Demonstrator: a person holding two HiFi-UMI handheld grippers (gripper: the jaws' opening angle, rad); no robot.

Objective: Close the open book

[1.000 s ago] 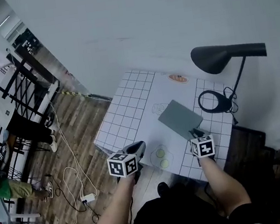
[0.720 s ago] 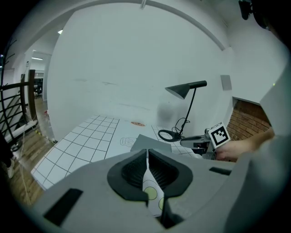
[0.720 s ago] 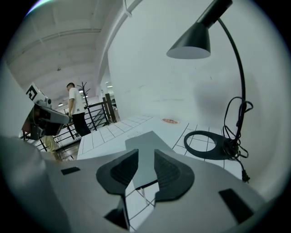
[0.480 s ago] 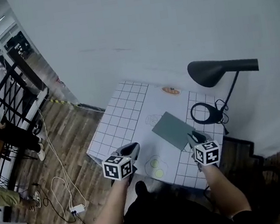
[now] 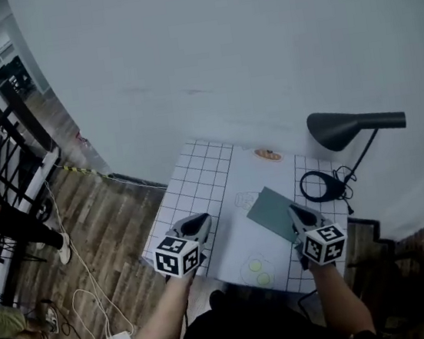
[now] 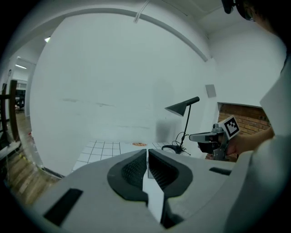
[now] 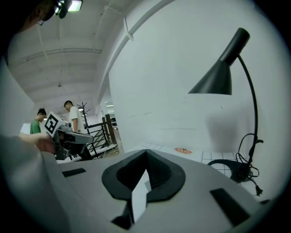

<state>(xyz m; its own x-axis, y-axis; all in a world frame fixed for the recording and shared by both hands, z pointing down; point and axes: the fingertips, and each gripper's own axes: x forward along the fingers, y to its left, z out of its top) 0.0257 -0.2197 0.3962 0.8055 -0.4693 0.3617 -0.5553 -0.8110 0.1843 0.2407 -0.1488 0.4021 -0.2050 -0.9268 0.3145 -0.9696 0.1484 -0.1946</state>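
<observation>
White grid table [image 5: 198, 178] is seen below, with the book [image 5: 273, 212] already shut, lying just ahead of the right tool [image 5: 296, 214], whose jaws were just clenched on nothing. Left tool [image 5: 196, 223] is clenched empty too. Probably only backing off is needed.

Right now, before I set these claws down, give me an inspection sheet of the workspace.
Surface: white gridded table against the wall.
Job's things: grey book lies flat, closed.
Clutter: black desk lamp; orange round mark; two yellow-green discs near the front edge.
Claws: left claw shut, empty; right claw has just closed, shut, nothing between its jaws, over the book's near corner in the head view.
Cables: lamp cord by the lamp's base; white power strip with its lead on the floor.
Surroundings: wood floor, black railing, people at left.
</observation>
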